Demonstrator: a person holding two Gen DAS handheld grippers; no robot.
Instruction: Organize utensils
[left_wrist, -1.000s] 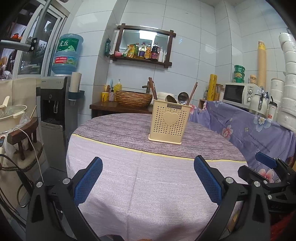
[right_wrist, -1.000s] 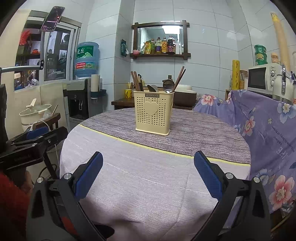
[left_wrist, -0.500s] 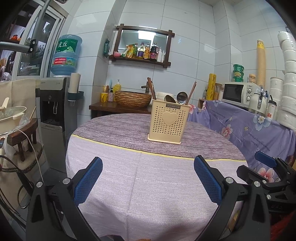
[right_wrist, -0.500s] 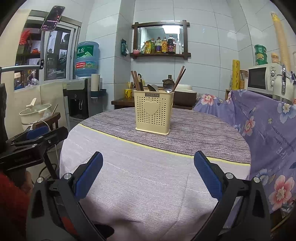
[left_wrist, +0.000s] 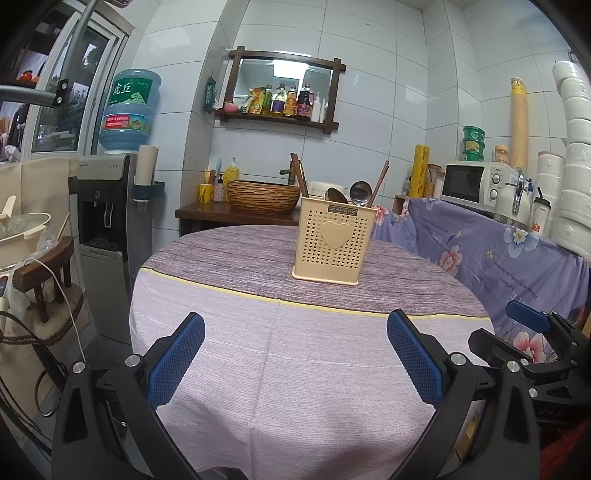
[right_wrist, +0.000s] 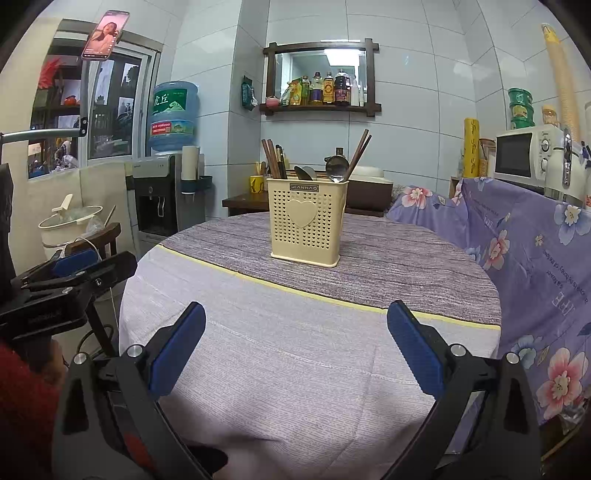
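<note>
Right, I have both tools released and carrying nothing: my left gripper and right gripper hang over the near, pale half of the round table with their blue pads spread wide, well short of anything to grab. The cream utensil holder stands upright on the darker far half, with the chopsticks bunched at its left end and the spoons toward the right, each kind apparently in its own section. With no loose utensil visible on the cloth, I judge the sorting either finished or not begun.

Bare cloth betw. tongs & utensil caddy; only caddy stands on table.
</note>
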